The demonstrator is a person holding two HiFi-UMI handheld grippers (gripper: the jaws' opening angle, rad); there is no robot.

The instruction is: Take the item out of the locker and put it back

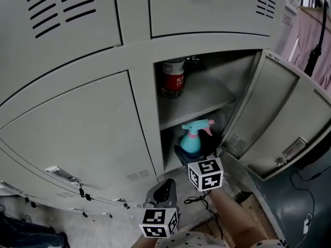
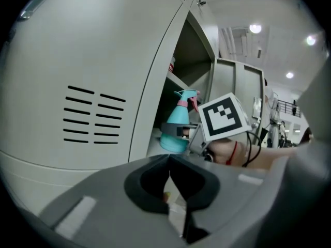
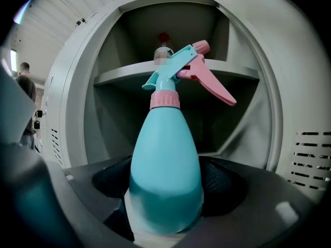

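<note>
A teal spray bottle (image 1: 191, 140) with a pink trigger stands upright at the mouth of the open locker's lower compartment (image 1: 217, 123). My right gripper (image 1: 192, 154) is shut on the bottle's body; in the right gripper view the bottle (image 3: 165, 164) fills the space between the dark pads. In the left gripper view the bottle (image 2: 177, 128) shows beside the right gripper's marker cube. My left gripper (image 1: 161, 194) hangs lower, in front of the closed locker door, shut with nothing in it (image 2: 169, 182).
A red-labelled jar (image 1: 173, 78) sits on the locker's upper shelf (image 1: 201, 99). The locker door (image 1: 274, 118) stands swung open to the right. Closed vented doors (image 1: 77, 138) lie to the left. Pink cloth (image 1: 310, 40) hangs at far right. Cables trail on the floor.
</note>
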